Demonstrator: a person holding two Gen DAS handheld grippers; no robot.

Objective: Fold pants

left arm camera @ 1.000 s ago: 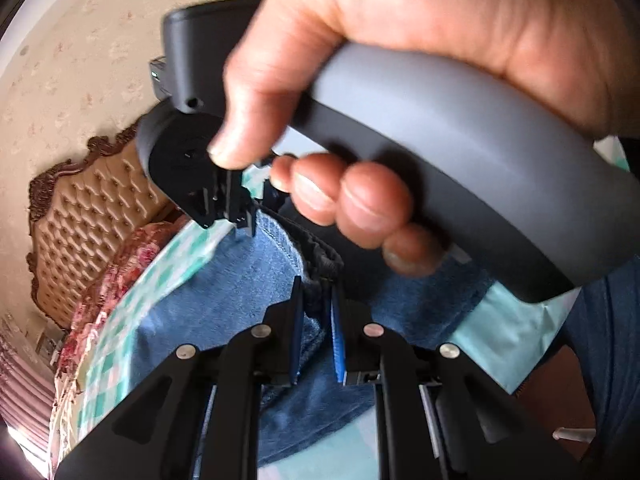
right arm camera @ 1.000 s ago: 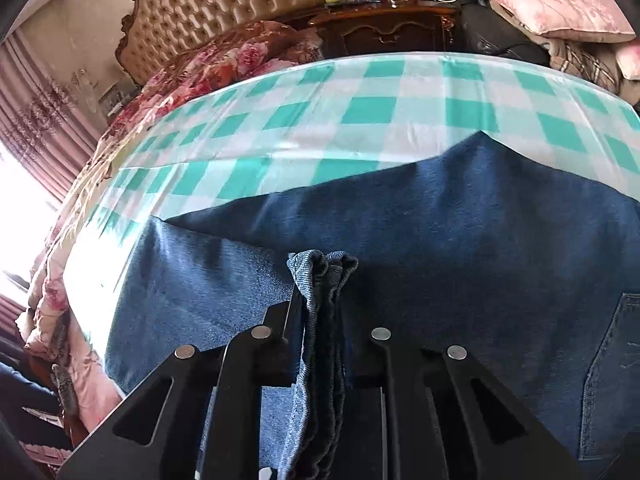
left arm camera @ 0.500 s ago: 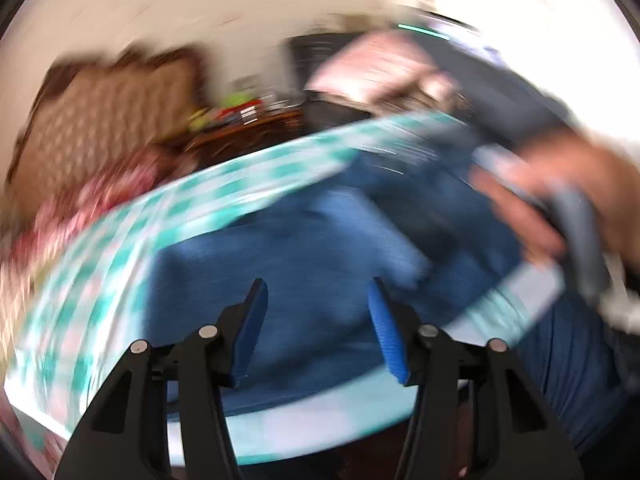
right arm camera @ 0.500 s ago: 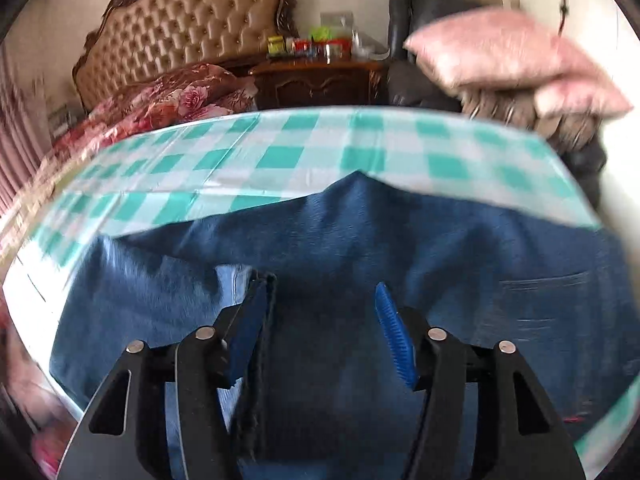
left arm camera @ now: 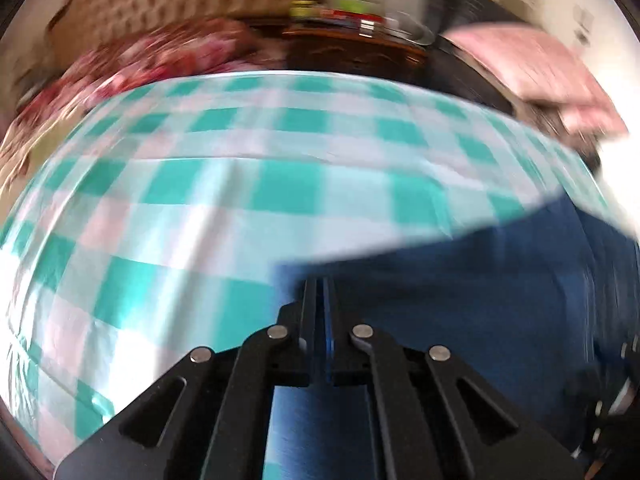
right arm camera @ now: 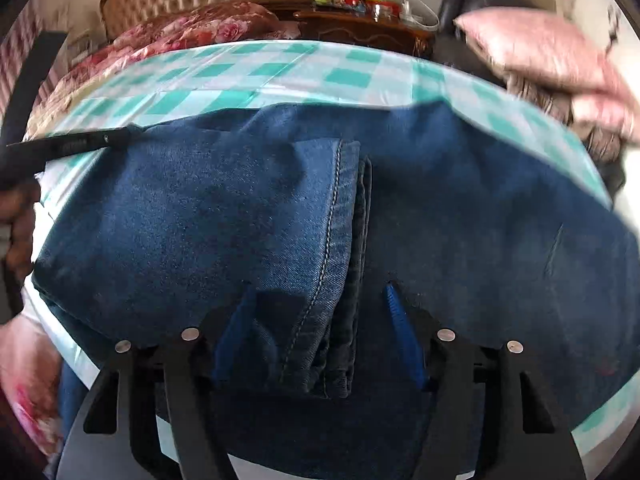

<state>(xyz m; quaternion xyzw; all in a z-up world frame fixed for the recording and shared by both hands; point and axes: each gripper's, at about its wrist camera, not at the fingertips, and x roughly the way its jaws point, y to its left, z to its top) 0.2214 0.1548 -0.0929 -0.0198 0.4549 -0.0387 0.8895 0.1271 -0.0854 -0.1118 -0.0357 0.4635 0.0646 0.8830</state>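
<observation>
Denim pants (right arm camera: 224, 216) lie folded once on the checked tabletop (right arm camera: 200, 96), hem at twelve o'clock of the right claw (right arm camera: 316, 320), whose jaws are closing empty; left claw (left arm camera: 320, 304) is shut, so next fold likely needs fresh grips.

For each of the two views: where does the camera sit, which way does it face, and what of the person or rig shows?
Left wrist: on the left gripper, angled down at the checked tablecloth and jeans corner; shut jaws.
Right wrist: on the right gripper, angled down over the folded jeans; jaws closing, hem between them; a hand at left.
Shared: jeans, tablecloth, pink pillow.
</observation>
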